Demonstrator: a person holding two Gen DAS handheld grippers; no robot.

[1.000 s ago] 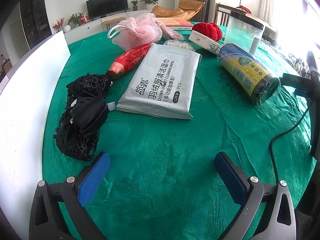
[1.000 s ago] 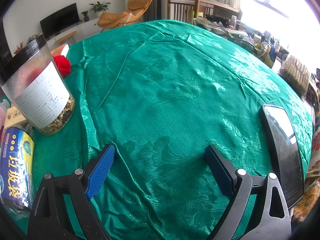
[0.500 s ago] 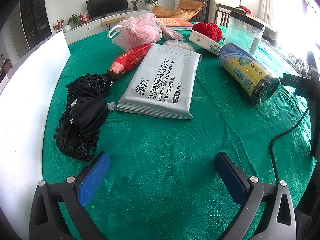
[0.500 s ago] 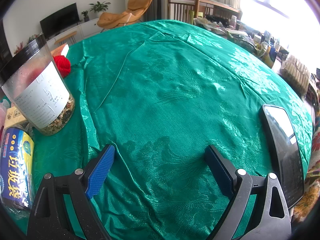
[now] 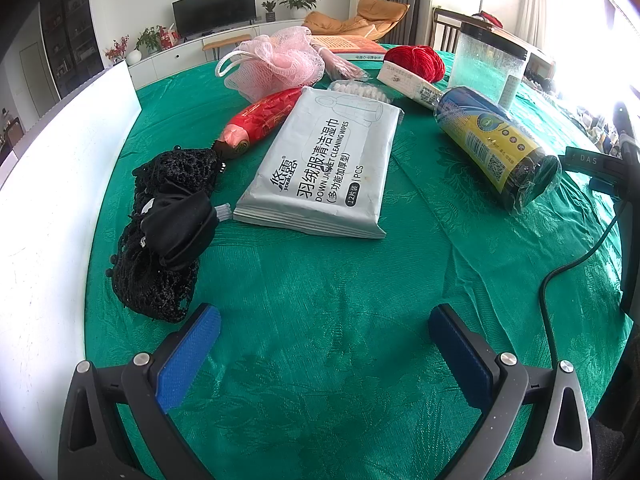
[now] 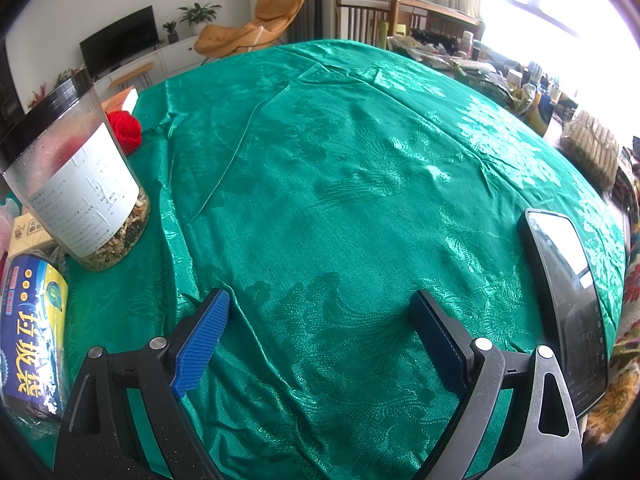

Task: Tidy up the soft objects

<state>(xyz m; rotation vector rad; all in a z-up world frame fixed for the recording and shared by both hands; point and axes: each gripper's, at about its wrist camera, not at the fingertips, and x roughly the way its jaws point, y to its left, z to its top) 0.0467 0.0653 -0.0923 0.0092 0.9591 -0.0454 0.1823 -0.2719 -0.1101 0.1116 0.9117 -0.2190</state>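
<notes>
Soft things: black mesh bundle, wipes pack and pink sponge were laid on the green cloth.
Left gripper: jaws spread, nothing held.
Right gripper: jaws spread over bare cloth.

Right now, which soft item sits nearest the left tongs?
The black mesh bundle, just beyond the left tongs' left fingertip; the pink bath pouf and red yarn lie far back.

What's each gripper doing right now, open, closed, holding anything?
Left gripper: open, empty, above the green tablecloth.
Right gripper: open, empty, above the cloth.
</notes>
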